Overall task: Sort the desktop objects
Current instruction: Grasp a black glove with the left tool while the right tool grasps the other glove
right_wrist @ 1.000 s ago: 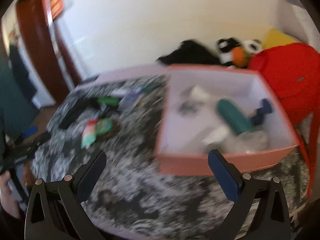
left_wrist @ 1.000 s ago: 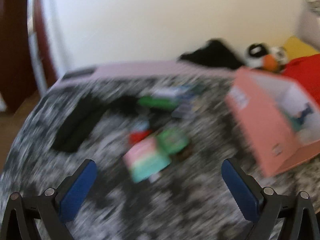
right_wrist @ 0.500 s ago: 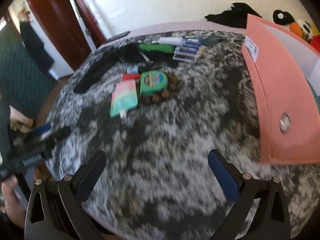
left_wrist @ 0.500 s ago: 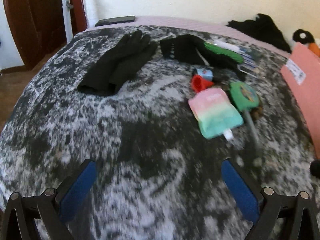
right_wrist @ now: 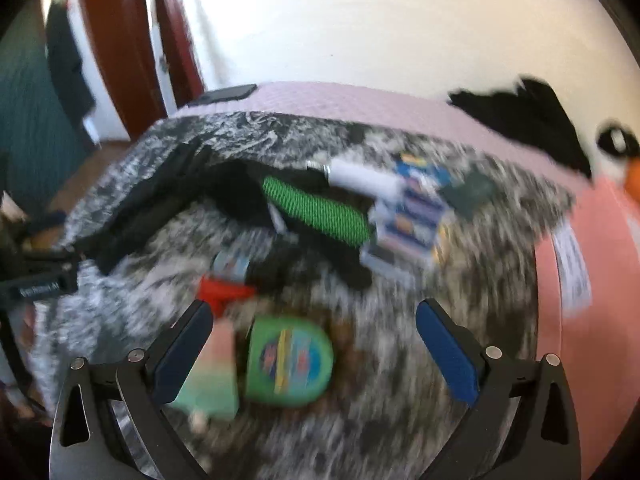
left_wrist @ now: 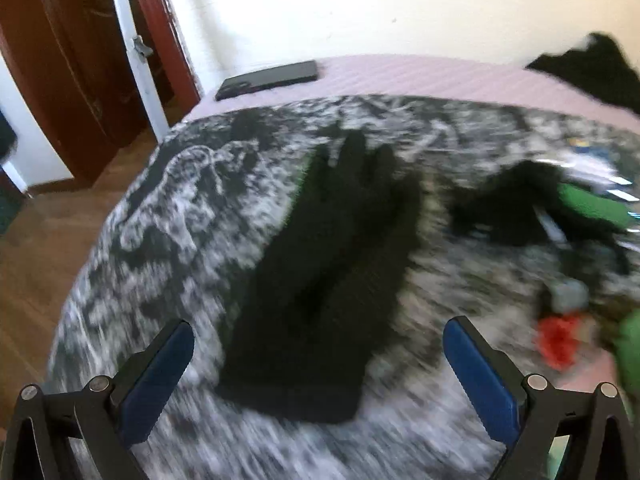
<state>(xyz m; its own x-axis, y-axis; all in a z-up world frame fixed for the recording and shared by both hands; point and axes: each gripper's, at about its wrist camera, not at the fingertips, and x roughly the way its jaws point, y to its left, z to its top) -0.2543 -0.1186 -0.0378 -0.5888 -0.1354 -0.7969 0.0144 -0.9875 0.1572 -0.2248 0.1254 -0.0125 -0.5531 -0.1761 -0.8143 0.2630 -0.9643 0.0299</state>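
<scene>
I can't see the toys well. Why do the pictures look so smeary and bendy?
Left wrist view: the camera is moving, so the black gloves and the blanket smear, while the left gripper stays sharp. Right wrist view: the green tape measure and the pink box blur too, and the round lens bends the edges, leaving dark corners around the right gripper.

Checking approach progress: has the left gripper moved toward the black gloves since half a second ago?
Yes. The left gripper has closed in; the black gloves now lie just ahead.
</scene>
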